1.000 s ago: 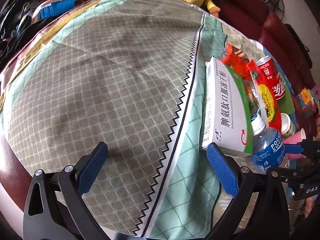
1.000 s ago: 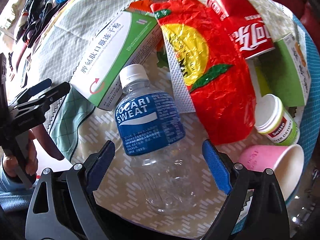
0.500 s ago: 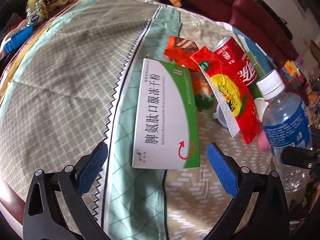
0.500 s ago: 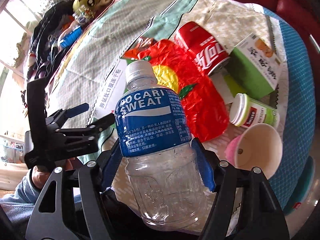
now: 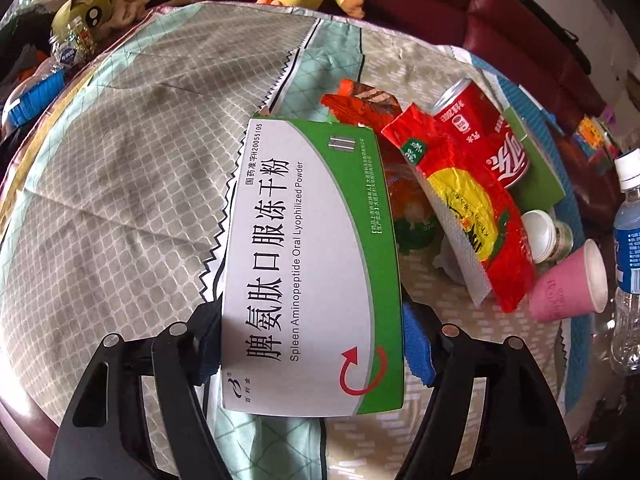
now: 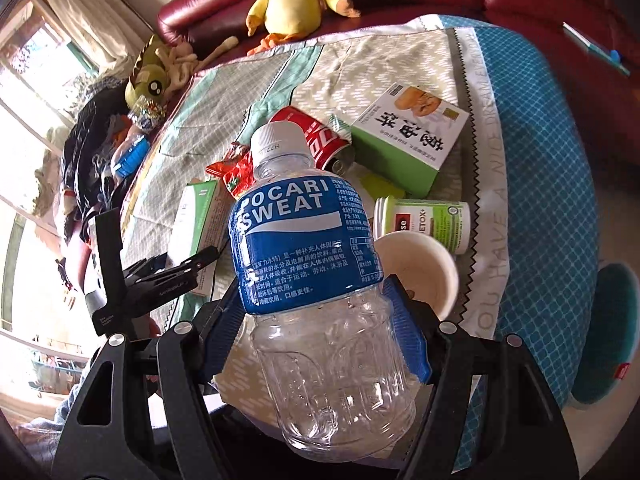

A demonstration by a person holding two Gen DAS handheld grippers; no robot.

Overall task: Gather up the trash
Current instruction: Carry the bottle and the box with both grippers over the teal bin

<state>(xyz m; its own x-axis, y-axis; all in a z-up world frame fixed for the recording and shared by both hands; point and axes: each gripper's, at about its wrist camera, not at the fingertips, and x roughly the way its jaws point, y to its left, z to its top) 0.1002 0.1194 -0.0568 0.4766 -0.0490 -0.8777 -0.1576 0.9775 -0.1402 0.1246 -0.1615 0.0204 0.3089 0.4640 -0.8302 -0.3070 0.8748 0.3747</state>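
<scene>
— Left gripper (image 5: 312, 344) just closed on the green-and-white medicine box (image 5: 308, 264), low on the patterned tabletop (image 5: 120, 200); right gripper (image 6: 316, 320) clamped on the clear Pocari Sweat bottle (image 6: 312, 272), raised above the litter.

— Best lifted squarely (box walls likely to crumple). Visible only from the right: second green box (image 6: 408, 140). Only from the left: red snack wrapper (image 5: 468, 208).

**Legible markings on the collected items**

White-and-green box (image 5: 312, 264): "Spleen Aminopeptide Oral Lyophilized Powder", "H20055105". Clear bottle (image 6: 308, 264), blue label: "POCARI SWEAT"; cap stamped "H27". Small white tub (image 6: 428, 220): "DETOX+". Cloth's (image 6: 494, 184) right border: "HAVE A NICE DREAM".
</scene>
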